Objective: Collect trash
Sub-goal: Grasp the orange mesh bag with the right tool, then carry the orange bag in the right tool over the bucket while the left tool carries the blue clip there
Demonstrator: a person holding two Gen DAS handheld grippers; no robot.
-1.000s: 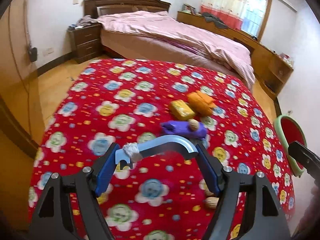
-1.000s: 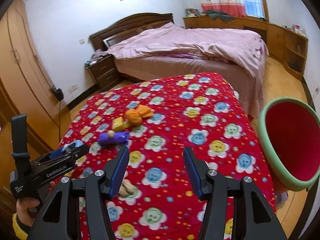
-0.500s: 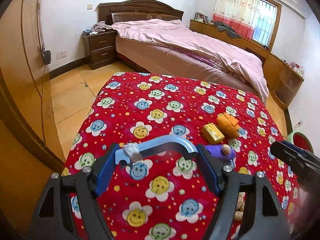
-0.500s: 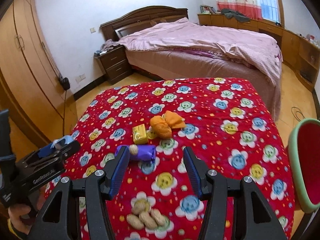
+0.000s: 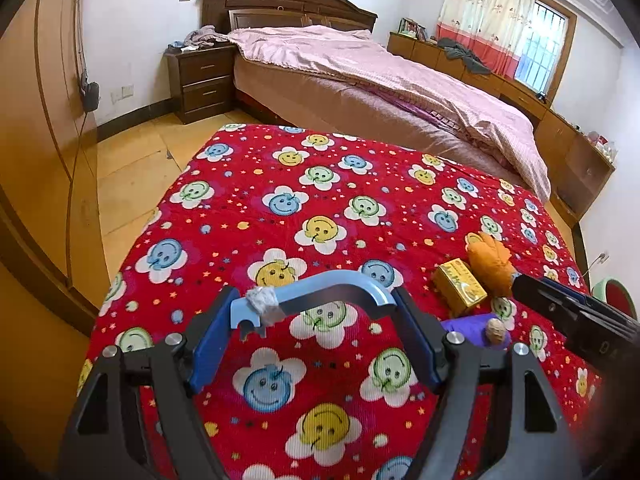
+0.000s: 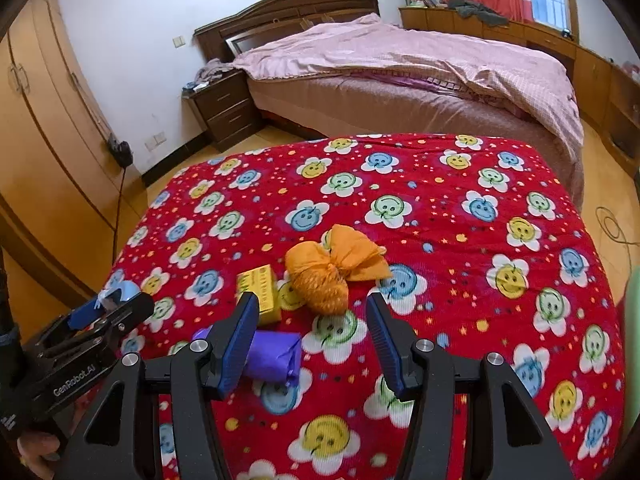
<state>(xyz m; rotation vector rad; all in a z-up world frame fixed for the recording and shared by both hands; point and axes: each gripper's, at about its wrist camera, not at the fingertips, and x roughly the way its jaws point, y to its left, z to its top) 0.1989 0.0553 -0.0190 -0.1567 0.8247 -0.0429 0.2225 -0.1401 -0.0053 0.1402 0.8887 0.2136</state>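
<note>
On the red flower-print blanket that fills the left wrist view, the left gripper is hovering with its jaws clamped on a curved light-blue handle, a grey-white wad clinging near the handle's left end, so this hand is already occupied. The trash is lying off to its right rather than ahead: a yellow box, an orange tied bag touching it on the far side, and a purple roll with a small tan nut-like piece resting on it, partly hidden behind the right-hand finger. The black body of the right gripper is reaching in from the right edge, just beside that cluster. In the right wrist view, the right gripper is pointing down at the same group, its jaws apart and closing, with only blanket in the gap between the pads. The orange tied bag is sitting straight ahead of the gap, just beyond the fingertips, its round body nearest and its knotted ears spreading away and to the right. The yellow box is lying just past the left finger, and the purple roll is lying crosswise, its left part hidden behind that finger. The left gripper is showing at the left edge, well apart from the trash. The right hand is plainly the nearer one, and the bag looks like the piece best lined up with its jaws, needing a short push forward.
</note>
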